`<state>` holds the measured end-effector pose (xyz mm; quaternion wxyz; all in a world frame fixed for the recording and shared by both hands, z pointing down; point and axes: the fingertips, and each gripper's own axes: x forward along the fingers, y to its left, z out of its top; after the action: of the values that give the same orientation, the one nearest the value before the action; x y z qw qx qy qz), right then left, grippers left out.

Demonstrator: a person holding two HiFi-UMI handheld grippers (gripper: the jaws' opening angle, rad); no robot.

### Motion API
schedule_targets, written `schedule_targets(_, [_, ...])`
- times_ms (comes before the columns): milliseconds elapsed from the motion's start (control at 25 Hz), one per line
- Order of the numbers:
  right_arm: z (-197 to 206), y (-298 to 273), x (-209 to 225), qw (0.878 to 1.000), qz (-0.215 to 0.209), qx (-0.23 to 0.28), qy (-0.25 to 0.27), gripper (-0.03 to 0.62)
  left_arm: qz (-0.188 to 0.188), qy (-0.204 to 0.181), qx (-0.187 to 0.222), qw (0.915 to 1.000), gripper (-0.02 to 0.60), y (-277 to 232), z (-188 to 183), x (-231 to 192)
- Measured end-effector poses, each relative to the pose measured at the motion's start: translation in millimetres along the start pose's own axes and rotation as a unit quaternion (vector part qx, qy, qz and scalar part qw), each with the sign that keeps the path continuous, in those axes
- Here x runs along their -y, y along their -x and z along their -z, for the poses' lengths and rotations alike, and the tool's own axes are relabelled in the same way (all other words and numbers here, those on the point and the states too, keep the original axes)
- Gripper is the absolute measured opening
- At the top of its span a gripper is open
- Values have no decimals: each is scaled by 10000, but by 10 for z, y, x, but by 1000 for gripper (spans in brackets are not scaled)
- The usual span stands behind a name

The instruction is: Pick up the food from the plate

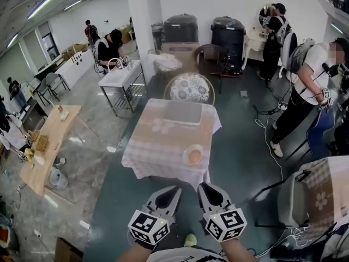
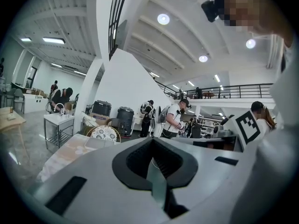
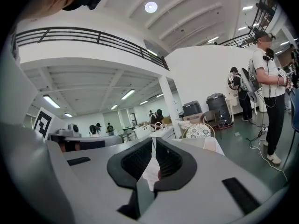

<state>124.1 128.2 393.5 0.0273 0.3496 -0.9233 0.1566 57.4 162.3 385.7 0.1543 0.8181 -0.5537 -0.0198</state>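
A small white plate (image 1: 186,160) with a round orange piece of food (image 1: 194,155) sits near the front right corner of a table with a checked cloth (image 1: 158,146). Both grippers hover in front of that table, short of its near edge, pointing toward it. My left gripper (image 1: 175,190) (image 2: 152,140) has its jaws together with nothing between them. My right gripper (image 1: 203,186) (image 3: 154,141) is likewise shut and empty. In the left gripper view the cloth-covered table (image 2: 65,153) shows low at the left, and in the right gripper view the table (image 3: 208,145) lies just beyond the jaws.
A grey flat tray (image 1: 183,112) lies at the table's far side, and a round patterned chair (image 1: 189,87) stands behind it. A second checked table (image 1: 323,192) and grey chair (image 1: 290,202) are at right, with cables (image 1: 272,146) and a standing person (image 1: 305,86). A wooden table (image 1: 52,141) stands at left.
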Motion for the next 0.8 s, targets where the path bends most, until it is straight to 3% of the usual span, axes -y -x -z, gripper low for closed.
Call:
schedule_targets(400, [51, -589, 286, 9995, 261, -186, 10, 17, 245, 1, -112, 9996, 5, -503, 12, -448])
schedule_targets(800, [113, -1503, 549, 9955, 794, -520, -17, 17, 670, -28, -382, 9970, 5, -1120, -38, -1252])
